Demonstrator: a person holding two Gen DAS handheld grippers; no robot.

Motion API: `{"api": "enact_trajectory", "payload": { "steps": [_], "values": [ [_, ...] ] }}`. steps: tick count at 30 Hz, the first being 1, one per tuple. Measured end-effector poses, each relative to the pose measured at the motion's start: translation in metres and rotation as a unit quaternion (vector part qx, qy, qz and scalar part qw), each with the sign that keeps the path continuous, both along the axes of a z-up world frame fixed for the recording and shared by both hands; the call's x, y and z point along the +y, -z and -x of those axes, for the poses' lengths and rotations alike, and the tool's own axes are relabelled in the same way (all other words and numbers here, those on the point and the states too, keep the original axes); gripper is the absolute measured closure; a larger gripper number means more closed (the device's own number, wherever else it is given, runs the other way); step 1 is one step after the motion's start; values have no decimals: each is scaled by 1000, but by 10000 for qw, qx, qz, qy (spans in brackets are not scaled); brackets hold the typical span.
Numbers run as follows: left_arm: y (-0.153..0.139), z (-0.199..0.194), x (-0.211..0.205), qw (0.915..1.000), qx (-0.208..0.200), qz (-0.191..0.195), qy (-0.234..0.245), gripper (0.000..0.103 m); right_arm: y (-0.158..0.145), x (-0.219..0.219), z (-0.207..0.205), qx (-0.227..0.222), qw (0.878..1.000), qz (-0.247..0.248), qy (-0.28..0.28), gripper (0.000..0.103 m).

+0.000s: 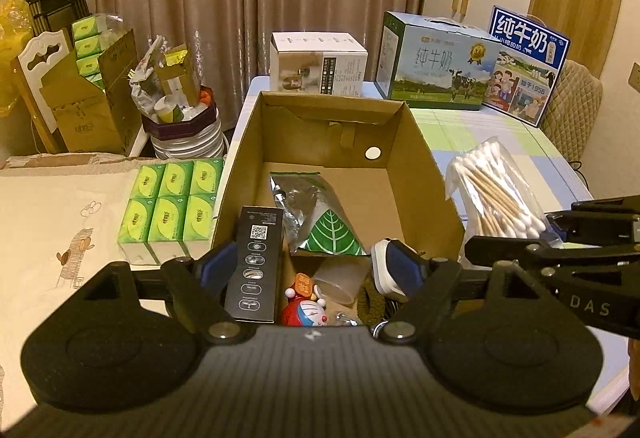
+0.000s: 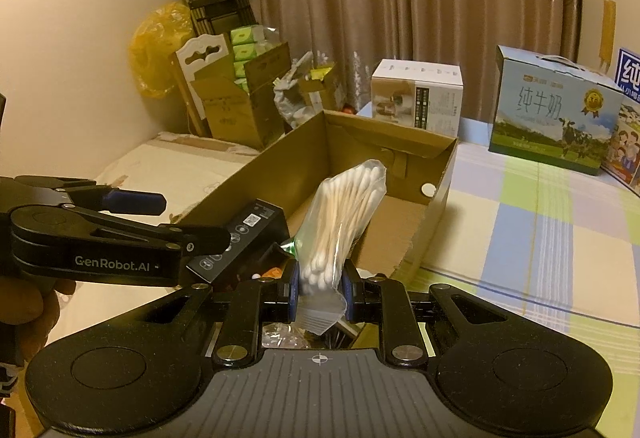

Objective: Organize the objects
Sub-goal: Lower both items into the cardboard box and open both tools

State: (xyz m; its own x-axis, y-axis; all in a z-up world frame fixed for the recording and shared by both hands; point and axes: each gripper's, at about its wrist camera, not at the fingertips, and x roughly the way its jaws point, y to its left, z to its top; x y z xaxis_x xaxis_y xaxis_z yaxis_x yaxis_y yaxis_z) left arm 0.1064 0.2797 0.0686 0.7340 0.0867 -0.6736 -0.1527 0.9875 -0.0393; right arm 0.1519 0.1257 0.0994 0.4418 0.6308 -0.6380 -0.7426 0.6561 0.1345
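Plastic swab bag (image 2: 344, 214) pinched at its lower end by right tongs (image 2: 319, 288), angled over the carton (image 2: 440, 174), prob. so it drops straight in. Left tongs (image 1: 308, 270) spread, nothing gripped, black box (image 1: 254, 262) leaning just inside left pad. Leaf pouch (image 1: 316, 214) lies mid-carton; far half bare. Milk boxes (image 1: 436, 62) behind on counter.

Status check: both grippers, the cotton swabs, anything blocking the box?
Right gripper shut on bag of cotton swabs. Left gripper open over cardboard box. Black carton leans by its left finger.
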Motion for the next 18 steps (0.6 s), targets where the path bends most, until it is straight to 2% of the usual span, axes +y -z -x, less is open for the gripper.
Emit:
{"api": "enact_trajectory", "payload": {
  "steps": [9,11,12,13,18],
  "values": [
    [1,0,6,10000,11,54,-17,25,7,12,-11,3,10000,-83,19,84],
    [2,-1,9,10000,9,72,-40,25,10,15,-18,33,9999,-138,18,67],
    [3,-1,11,9999,3,84,-60,25,11,14,-21,26,9998,-174,76,49],
    [3,-1,13,9999,-5,95,-78,25,11,13,-22,19,9996,-233,138,42],
    [4,4,20,9998,-54,138,-158,23,13,0,-25,59,9987,-396,302,42]
  ]
}}
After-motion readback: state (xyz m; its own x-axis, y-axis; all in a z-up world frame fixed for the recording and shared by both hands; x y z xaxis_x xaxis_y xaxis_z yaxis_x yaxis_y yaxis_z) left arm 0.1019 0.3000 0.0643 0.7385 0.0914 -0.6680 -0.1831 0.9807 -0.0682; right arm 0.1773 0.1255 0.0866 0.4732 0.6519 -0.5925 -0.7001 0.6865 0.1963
